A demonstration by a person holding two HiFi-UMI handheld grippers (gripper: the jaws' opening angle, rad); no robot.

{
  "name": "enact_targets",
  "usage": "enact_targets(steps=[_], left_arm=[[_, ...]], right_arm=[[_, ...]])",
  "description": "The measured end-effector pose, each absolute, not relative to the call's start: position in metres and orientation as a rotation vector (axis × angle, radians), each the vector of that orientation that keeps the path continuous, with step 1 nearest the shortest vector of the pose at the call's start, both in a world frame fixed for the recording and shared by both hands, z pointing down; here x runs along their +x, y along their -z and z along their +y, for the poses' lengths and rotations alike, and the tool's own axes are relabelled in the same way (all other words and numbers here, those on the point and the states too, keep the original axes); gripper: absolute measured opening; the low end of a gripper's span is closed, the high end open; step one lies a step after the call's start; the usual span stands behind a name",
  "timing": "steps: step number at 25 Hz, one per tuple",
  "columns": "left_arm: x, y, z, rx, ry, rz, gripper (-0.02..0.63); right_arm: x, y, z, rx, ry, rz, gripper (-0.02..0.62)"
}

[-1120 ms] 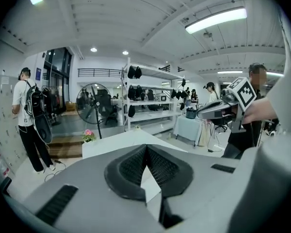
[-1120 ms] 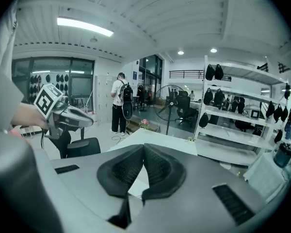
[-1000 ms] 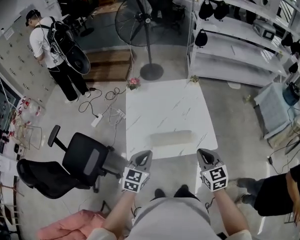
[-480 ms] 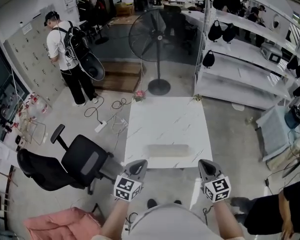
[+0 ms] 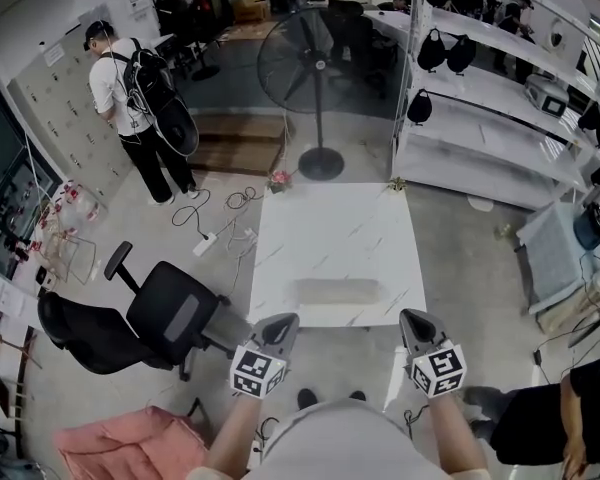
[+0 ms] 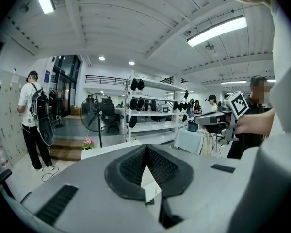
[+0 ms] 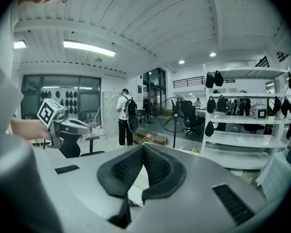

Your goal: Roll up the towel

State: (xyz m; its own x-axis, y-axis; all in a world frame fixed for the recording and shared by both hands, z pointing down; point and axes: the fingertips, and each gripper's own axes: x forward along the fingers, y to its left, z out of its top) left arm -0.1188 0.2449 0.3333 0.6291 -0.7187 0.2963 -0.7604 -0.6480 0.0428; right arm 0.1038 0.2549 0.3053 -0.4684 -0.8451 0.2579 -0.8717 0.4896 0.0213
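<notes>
**Towel lies as a roll on the table; both grippers closed and empty**

The towel lies crosswise on the white table, near its near edge. It is pale and shows as a low cylinder, so the rolling appears done or nearly so; whether the loose end is tucked cannot be made out.

Judged handling: soft, light and limp, not fragile. A roll of this kind is likely to slacken if lifted from the middle or by one end. Hold is best taken at both ends together, pinching through several layers.

The left gripper and right gripper hang short of the table edge, well apart from the towel. Each gripper view shows the jaws pressed together with nothing between them.

Nothing stands between grippers and towel. A small flower pot sits by the far left corner of the table. An office chair stands just left of the table, a floor fan beyond it, shelving to the right. A person with a backpack stands well clear.
</notes>
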Motion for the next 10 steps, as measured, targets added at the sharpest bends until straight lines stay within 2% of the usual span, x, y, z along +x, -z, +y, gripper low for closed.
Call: enact_targets(steps=[10], left_arm=[[-0.1210, -0.3343, 0.2397, 2.675, -0.393, -1.243, 0.017]], right_arm=[[0.1013, -0.3064, 0.2510, 1.453, -0.158, -2.522, 0.011]])
